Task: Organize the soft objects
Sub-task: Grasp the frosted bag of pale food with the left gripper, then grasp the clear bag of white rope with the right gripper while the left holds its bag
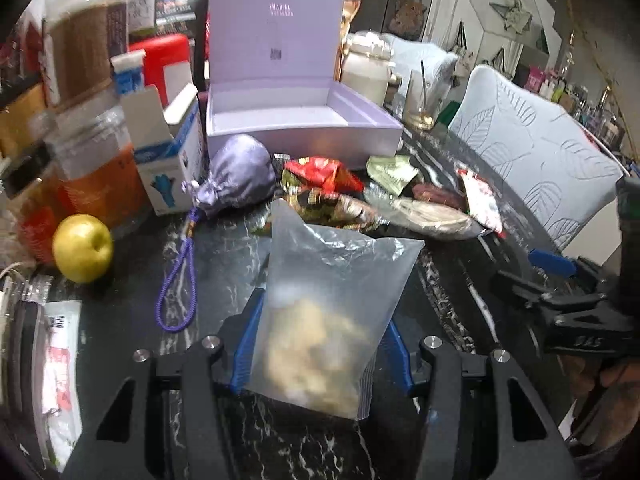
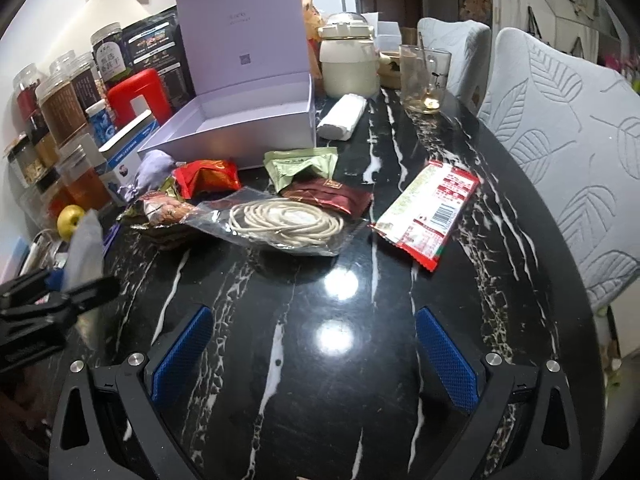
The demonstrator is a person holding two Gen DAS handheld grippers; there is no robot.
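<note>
My left gripper (image 1: 320, 344) is shut on a frosted plastic bag (image 1: 332, 312) with pale yellow contents, held above the black marble table (image 2: 320, 320). The open lilac box (image 1: 280, 120) stands beyond it, empty. In front of the box lie a grey satin pouch (image 1: 240, 176), a red packet (image 1: 320, 172), a green packet (image 2: 300, 164), a dark red packet (image 2: 332, 196), a clear bag with coiled cord (image 2: 280, 220) and a red-and-white packet (image 2: 428, 216). My right gripper (image 2: 314, 352) is open and empty over bare table. The held bag also shows at the left of the right wrist view (image 2: 84, 248).
Jars (image 1: 84, 40), a glove carton (image 1: 172, 160) and a yellow apple (image 1: 82, 248) crowd the left. A cream jug (image 2: 348, 60), a glass (image 2: 424, 80) and a white roll (image 2: 344, 116) stand at the back. Pale chairs (image 2: 560, 140) line the right edge.
</note>
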